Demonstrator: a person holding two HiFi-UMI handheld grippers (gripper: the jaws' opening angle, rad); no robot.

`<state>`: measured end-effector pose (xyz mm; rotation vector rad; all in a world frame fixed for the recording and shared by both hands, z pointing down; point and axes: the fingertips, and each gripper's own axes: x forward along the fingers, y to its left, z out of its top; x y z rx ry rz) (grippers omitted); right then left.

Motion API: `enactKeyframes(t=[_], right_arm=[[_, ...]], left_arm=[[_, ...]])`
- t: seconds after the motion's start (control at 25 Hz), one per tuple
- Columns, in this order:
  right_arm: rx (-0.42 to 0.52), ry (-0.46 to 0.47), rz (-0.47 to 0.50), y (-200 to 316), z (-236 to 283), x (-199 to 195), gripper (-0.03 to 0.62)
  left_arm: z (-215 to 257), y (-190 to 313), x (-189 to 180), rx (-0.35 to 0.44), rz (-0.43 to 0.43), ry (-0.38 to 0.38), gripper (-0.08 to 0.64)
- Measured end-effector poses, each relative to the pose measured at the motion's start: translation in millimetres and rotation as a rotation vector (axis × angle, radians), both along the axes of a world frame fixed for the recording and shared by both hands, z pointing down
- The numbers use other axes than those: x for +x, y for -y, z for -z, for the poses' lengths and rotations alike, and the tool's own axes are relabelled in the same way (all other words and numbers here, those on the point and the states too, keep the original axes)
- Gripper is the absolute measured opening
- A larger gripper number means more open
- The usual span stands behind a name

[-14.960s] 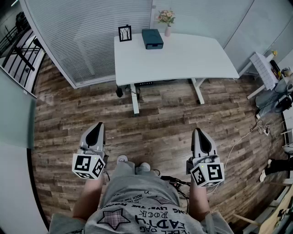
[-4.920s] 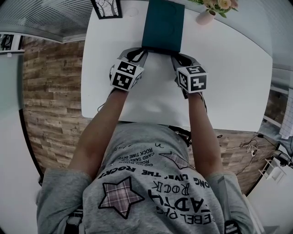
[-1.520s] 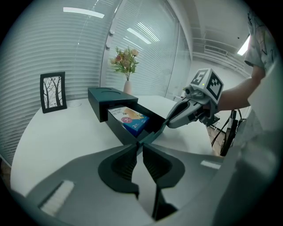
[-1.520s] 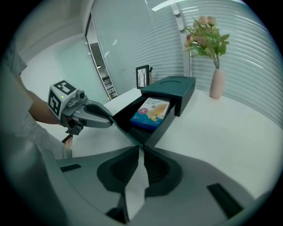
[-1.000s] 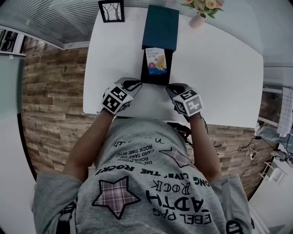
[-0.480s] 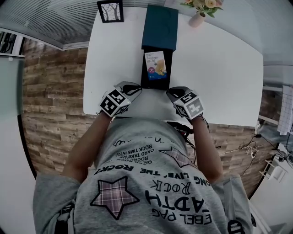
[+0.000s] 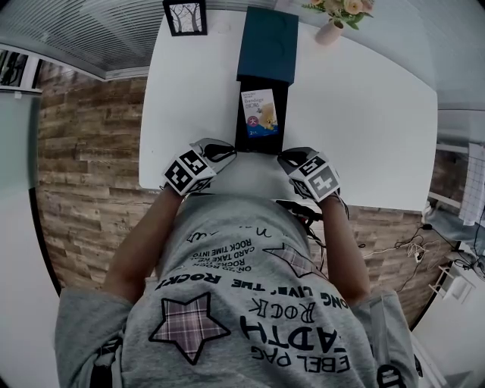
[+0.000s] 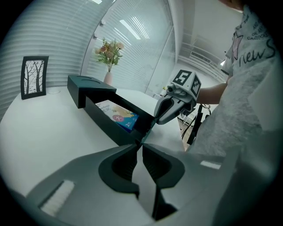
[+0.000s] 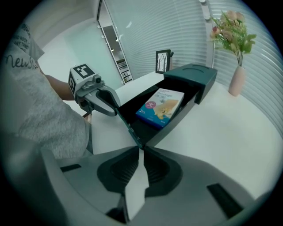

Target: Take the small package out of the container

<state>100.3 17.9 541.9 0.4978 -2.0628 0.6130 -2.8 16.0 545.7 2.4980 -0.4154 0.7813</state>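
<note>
Left tongs (image 7: 225, 152) and right tongs (image 7: 283, 158) are each clamped shut on the thin front wall of the drawer (image 7: 260, 144), one at each front corner. Judgement: the paired grip serves to draw the drawer out square, without skewing it in its teal case (image 7: 267, 44).

The drawer stands pulled well out of the case toward the person, along the white table (image 7: 364, 129). The case sits at the table's far side, between a picture frame (image 7: 184, 15) and a vase (image 7: 331, 30) of flowers.

The package (image 7: 259, 112) lies flat, printed face up, in the drawer, fully uncovered and touched by neither tool. Bare drawer floor shows between it and the gripped wall.

Assessment: the opening looks sufficient; removal itself is not yet begun. One tool would need to let go of the wall and reach in over the package. The flat lie leaves little edge to pinch, so a slip is possible.
</note>
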Motion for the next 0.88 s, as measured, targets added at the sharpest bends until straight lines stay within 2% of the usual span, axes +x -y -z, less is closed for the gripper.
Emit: enactKeyframes(t=[0.6,0.88], right_arm=[[-0.042,-0.001,0.044,-15.5,0.5,-1.1,0.041],[-0.063,-0.001,0.057,-19.1,-0.4,-1.4,0.041]], left_arm=[[0.8,-16.8,0.1,-0.037,-0.062,-0.010,0.049],[0.8,-19.8,-1.3,-0.051,-0.050,-0.014,0.049]])
